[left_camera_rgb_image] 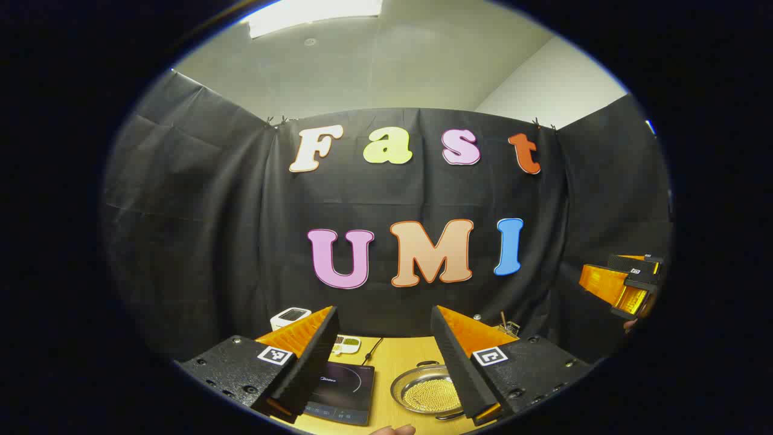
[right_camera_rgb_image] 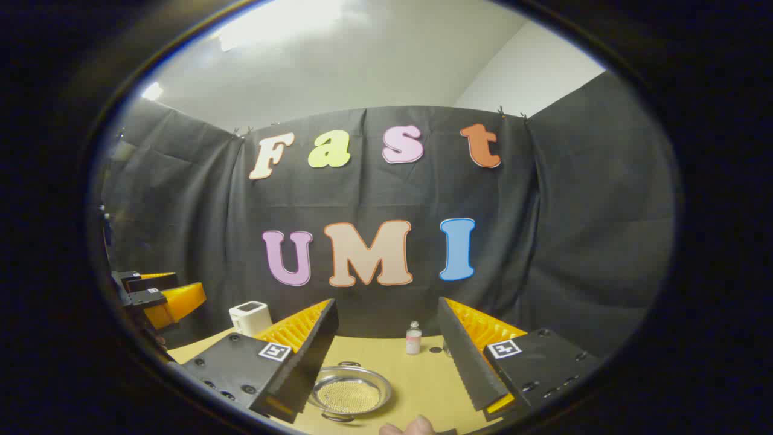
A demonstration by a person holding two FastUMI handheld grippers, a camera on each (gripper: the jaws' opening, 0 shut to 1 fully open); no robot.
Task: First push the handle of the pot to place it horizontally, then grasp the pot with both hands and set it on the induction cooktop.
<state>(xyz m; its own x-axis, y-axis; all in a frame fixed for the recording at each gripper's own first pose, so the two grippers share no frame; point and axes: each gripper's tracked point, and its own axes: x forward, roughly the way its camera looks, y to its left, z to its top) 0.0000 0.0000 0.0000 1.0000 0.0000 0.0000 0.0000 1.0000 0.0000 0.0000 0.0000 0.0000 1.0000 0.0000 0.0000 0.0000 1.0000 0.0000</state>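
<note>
A shallow metal pot (left_camera_rgb_image: 423, 391) with a small loop handle at its far and near rims sits on the yellow table (left_camera_rgb_image: 401, 361), just right of the black induction cooktop (left_camera_rgb_image: 341, 389). My left gripper (left_camera_rgb_image: 383, 311) hovers high above both, open, nothing between its fingers. In the right gripper view the pot (right_camera_rgb_image: 350, 393) lies below and left of centre, and my right gripper (right_camera_rgb_image: 388, 302) is open and empty above it. The right gripper (left_camera_rgb_image: 628, 283) also appears far right in the left gripper view, and the left gripper (right_camera_rgb_image: 158, 296) far left in the right gripper view.
A white boxy device (right_camera_rgb_image: 249, 316) stands at the table's back left, with a small white gadget (left_camera_rgb_image: 347, 344) and the cooktop's cable (left_camera_rgb_image: 371, 350) near it. A small bottle (right_camera_rgb_image: 413, 338) and a dark disc (right_camera_rgb_image: 436, 349) sit at the back. A hand (right_camera_rgb_image: 410, 428) shows at the bottom edge.
</note>
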